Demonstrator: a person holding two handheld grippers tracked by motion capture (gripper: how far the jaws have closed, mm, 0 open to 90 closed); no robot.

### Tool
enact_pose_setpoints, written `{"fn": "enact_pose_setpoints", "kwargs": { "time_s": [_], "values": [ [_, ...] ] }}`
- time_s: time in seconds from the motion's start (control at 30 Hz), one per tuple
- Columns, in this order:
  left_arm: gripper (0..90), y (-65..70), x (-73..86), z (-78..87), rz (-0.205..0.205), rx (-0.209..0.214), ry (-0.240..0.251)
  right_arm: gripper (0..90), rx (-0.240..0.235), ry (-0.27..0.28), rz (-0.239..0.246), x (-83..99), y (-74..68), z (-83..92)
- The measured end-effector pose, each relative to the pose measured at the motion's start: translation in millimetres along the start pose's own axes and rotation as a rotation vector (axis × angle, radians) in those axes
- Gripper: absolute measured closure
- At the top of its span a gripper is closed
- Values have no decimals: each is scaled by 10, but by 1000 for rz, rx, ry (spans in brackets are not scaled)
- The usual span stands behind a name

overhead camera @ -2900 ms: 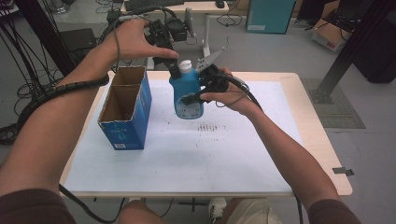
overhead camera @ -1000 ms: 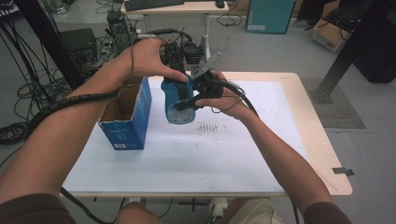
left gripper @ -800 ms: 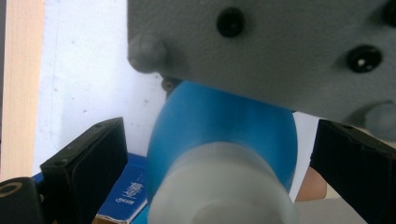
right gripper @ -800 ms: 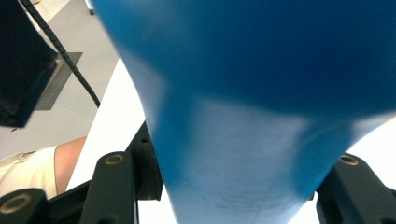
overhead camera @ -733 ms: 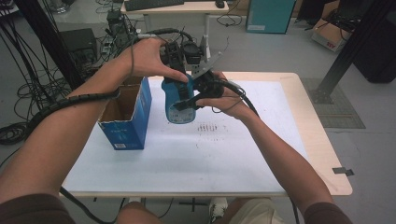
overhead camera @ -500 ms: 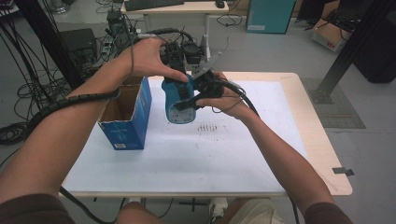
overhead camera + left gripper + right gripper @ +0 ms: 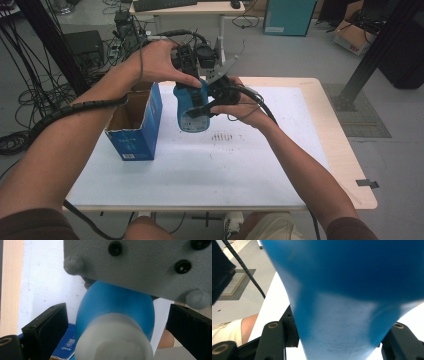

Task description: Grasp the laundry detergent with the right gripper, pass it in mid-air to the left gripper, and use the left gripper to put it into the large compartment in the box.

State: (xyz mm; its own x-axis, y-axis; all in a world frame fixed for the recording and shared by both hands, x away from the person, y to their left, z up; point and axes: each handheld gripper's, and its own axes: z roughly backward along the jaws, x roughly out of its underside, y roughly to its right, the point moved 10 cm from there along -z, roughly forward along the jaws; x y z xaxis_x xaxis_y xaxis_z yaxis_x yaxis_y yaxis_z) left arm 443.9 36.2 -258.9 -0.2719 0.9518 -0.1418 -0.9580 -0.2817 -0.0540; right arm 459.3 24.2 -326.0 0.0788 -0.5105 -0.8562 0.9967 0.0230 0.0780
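One blue bottle (image 7: 192, 107) with one white cap (image 7: 113, 341), one open blue carton (image 7: 136, 125), and two handheld grippers, left (image 7: 192, 57) and right (image 7: 220, 92). One table (image 7: 345, 165) carries one white mat (image 7: 200, 165). Behind, one desk (image 7: 187, 6), perhaps one cardboard box (image 7: 352, 37).

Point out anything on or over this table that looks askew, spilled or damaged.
Little stands out. The blue bottle is held above the table, roughly upright, by the right gripper, white cap on, with no spill visible. The open blue box stands upright. Only a patch of dark marks smudges the white sheet.
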Motion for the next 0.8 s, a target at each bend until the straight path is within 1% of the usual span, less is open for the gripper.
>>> {"fn": "enact_pose_setpoints", "kwargs": {
  "time_s": [0.03, 0.17, 0.3, 0.47, 0.8],
  "values": [
    [43, 9, 0, 3, 3, 11, 1, 440, -1, -1, 4, 5, 2, -1],
    [43, 9, 2, 5, 4, 15, 3, 440, -1, 0, 8, 10, 8, -1],
    [44, 8, 0, -5, 5, 5, 5, 440, 1, 3, 7, 7, 10, 5],
    [43, 17, 0, 0, 7, 14, 4, 440, 1, 5, 8, 3, 8, 6],
    [44, 16, 5, 13, 6, 12, 0, 440, -4, 9, 8, 0, -3, 0]
  ]
}}
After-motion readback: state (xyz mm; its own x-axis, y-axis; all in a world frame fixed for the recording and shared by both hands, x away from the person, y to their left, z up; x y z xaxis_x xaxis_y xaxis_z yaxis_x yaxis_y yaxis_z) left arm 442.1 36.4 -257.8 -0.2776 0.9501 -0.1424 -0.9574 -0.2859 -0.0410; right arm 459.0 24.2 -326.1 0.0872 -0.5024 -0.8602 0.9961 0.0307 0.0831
